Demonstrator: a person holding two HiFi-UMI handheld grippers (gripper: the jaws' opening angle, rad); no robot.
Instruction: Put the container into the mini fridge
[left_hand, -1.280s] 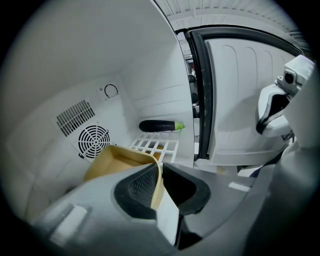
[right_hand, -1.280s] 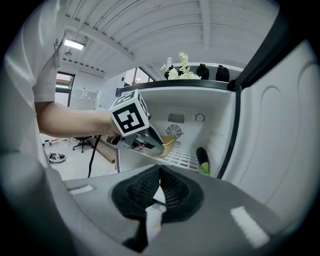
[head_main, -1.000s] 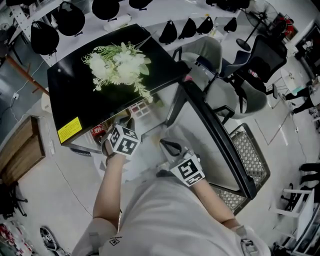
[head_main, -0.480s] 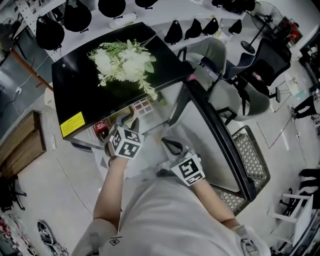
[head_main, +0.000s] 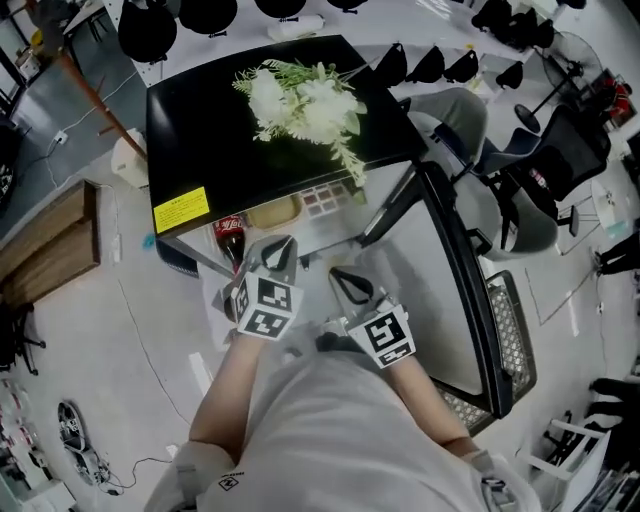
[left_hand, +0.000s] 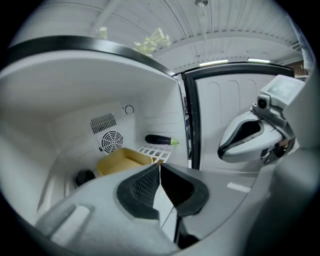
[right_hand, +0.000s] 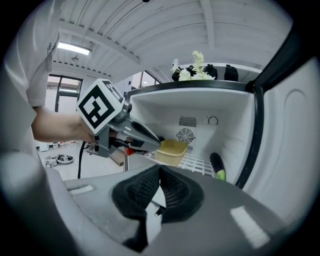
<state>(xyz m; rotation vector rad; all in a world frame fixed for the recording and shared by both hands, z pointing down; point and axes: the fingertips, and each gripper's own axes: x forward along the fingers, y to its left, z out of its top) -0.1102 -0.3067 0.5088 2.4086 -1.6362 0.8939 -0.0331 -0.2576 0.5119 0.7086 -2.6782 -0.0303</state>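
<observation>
Left gripper (left_hand: 160, 172) just snapped its jaws closed on nothing; right gripper (right_hand: 159, 172) is pinched empty too. Yellow container (left_hand: 122, 161) sits inside the mini fridge (head_main: 250, 170), beyond both, untouched. Only the gripper views catch the eggplant (left_hand: 161, 140) near it.

A pale grey floor (head_main: 130, 400) fills the room, with shoes (head_main: 78, 440) lying at its near left edge. A wooden crate (head_main: 45, 250) sits on the left. At the far right stand a grey office chair (head_main: 455, 115) and a black office chair (head_main: 565, 150), and a metal mesh rack (head_main: 508, 320) stands nearer on the right. Black rounded items (head_main: 150, 25), too small to identify, hang in a row along the far white wall. Overhead, a white ribbed ceiling (right_hand: 165, 30) carries a lit strip light (right_hand: 74, 48). A dark-framed window (right_hand: 64, 95) shows bright daylight on the left.
</observation>
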